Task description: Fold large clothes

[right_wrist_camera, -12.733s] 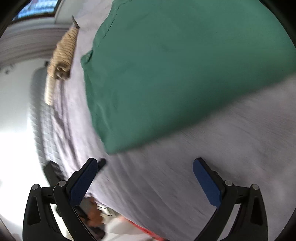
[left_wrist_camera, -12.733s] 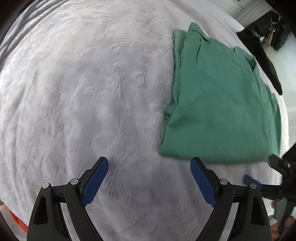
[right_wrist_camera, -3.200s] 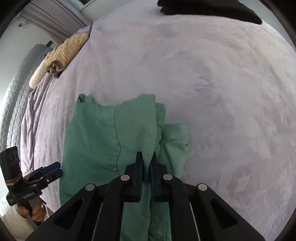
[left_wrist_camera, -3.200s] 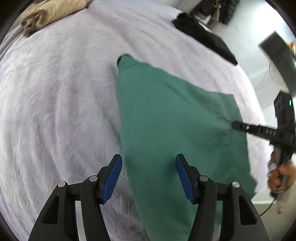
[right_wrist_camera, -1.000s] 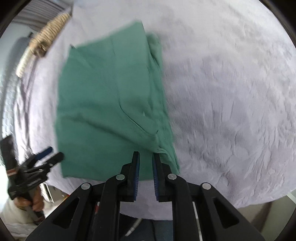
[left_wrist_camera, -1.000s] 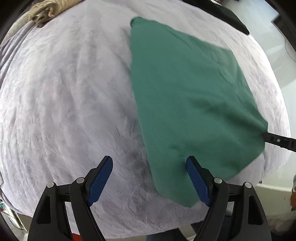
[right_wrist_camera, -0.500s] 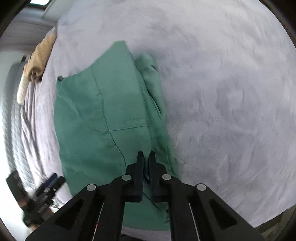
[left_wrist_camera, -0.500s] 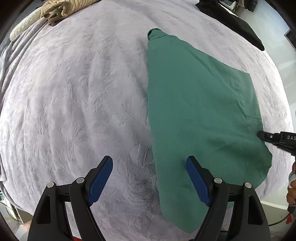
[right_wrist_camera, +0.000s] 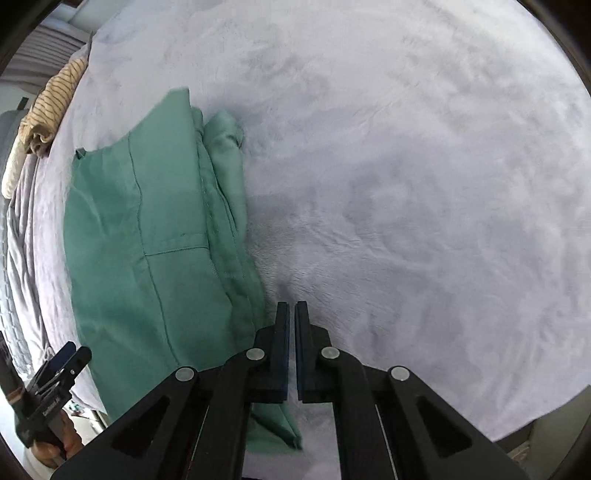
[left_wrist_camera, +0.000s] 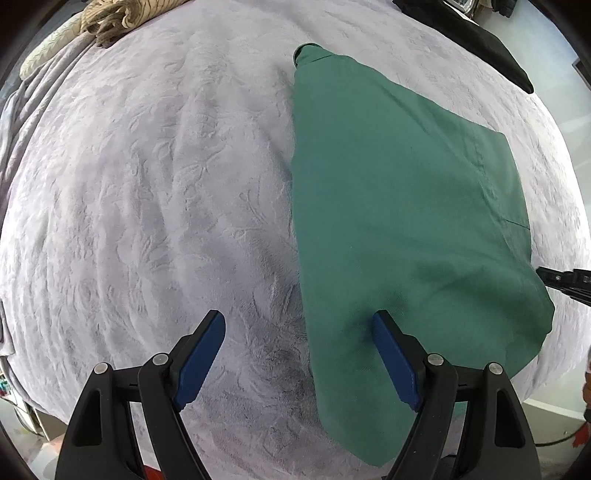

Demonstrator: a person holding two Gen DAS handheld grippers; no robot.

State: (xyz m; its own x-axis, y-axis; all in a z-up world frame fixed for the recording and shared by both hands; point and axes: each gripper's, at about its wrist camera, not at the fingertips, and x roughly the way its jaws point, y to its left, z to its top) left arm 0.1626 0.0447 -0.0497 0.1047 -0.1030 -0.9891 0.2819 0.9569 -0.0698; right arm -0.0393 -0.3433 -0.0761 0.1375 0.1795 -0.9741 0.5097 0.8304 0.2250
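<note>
A folded green garment (left_wrist_camera: 399,206) lies flat on the grey bedspread (left_wrist_camera: 155,192); it also shows at the left of the right wrist view (right_wrist_camera: 155,240). My left gripper (left_wrist_camera: 299,332) is open over the garment's near left edge, its right finger on the cloth and its left finger over the bedspread. My right gripper (right_wrist_camera: 291,314) is shut with nothing between the tips, just right of the garment's layered right edge. Its tip shows in the left wrist view (left_wrist_camera: 554,277) at the garment's right side.
A beige striped cloth (left_wrist_camera: 118,14) lies at the far left of the bed, also in the right wrist view (right_wrist_camera: 51,107). A black garment (left_wrist_camera: 476,37) lies at the far right. The bed's near edge (left_wrist_camera: 535,406) is just below the garment.
My left gripper has come a little closer to the garment's near edge. My right gripper has shifted right, off the cloth to the bedspread beside it, still shut.
</note>
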